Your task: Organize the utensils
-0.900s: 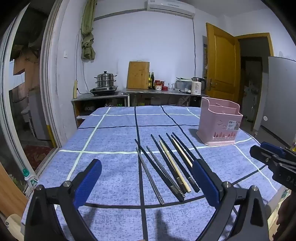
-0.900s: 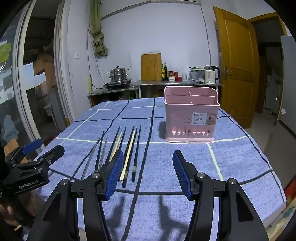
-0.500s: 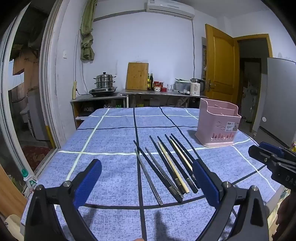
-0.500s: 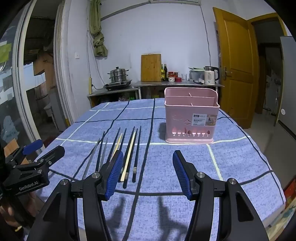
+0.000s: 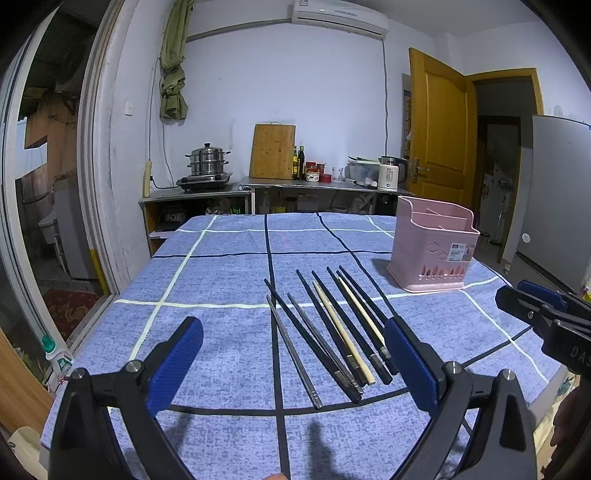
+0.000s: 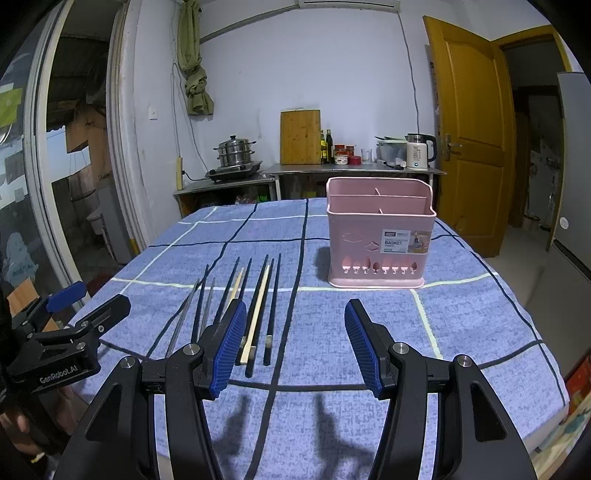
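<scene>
Left wrist view: both tongs, left (image 5: 293,354) and right (image 6: 295,339), gape empty above chopsticks (image 5: 332,328) lying packed left of basket (image 5: 434,251); risk: pinching several, scattering neighbours.

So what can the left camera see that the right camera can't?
Only the left wrist view shows the air conditioner and the right gripper from the side. Only the right wrist view shows the basket's label front-on and the left gripper from the side. Both show the chopsticks, pink basket and blue tablecloth.
</scene>
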Demonstrator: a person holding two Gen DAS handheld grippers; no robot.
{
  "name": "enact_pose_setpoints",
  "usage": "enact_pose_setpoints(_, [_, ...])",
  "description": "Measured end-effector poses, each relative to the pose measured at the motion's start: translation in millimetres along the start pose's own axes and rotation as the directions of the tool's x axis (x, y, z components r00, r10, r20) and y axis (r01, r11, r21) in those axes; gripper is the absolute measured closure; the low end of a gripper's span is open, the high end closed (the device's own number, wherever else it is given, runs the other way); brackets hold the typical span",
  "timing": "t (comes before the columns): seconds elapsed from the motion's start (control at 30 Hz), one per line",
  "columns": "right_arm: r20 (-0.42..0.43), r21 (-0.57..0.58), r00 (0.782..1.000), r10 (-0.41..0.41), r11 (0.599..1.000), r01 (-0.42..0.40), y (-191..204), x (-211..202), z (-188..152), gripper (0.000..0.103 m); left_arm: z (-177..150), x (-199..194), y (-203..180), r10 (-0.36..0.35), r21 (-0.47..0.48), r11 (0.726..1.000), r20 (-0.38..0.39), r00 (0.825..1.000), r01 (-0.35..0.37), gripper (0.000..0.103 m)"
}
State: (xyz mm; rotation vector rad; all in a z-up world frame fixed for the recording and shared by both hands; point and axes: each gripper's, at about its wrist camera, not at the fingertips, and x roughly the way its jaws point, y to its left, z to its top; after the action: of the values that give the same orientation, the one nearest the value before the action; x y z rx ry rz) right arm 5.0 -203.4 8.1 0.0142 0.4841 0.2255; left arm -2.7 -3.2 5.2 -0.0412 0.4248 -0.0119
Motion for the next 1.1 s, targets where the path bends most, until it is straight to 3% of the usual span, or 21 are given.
enact_pose_setpoints(1.1, [-0.001, 0.002, 1.0, 0.001, 1.0, -0.001, -0.7, -1.6, 1.3, 0.047, -0.6, -2.7, -0.8, -0.014, -0.009, 1.0, -0.002, 1.0, 0.014, 0.003])
